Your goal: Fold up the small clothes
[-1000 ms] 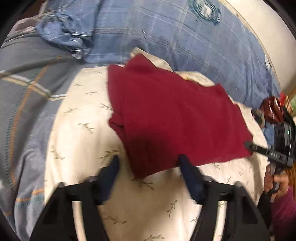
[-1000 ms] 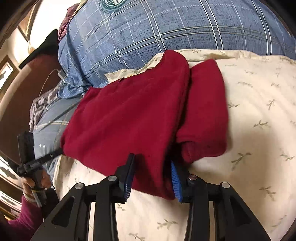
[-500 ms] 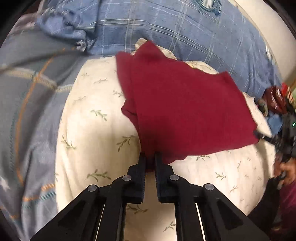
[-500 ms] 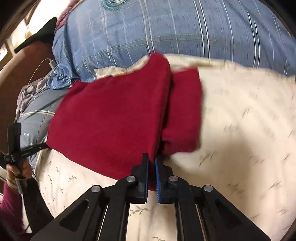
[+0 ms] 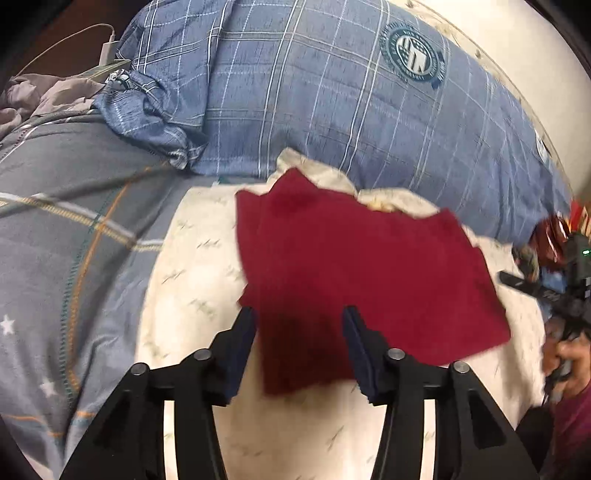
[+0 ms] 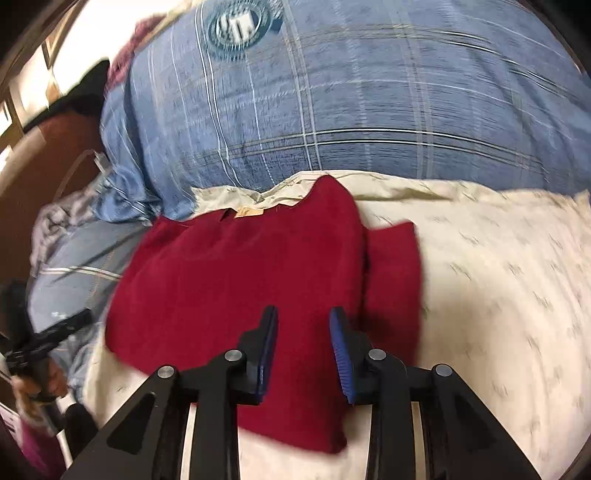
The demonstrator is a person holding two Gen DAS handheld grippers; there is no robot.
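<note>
Red garment [image 5: 354, 266] blurred, near edge hidden behind left gripper [image 5: 299, 350] and right gripper [image 6: 303, 350], jaws opening, clear of cloth.

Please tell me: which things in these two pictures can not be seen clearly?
- Left wrist view: the near hem of the dark red knitted garment is smeared by motion blur.
- Right wrist view: the small tan label at its neck is too small to read.
- Right wrist view: the round emblem on the blue checked quilt is blurred.

black plastic two-finger left gripper [image 5: 299, 349] with navy pads, silver screws; magenta sleeve [image 5: 570, 417] lower right
</note>
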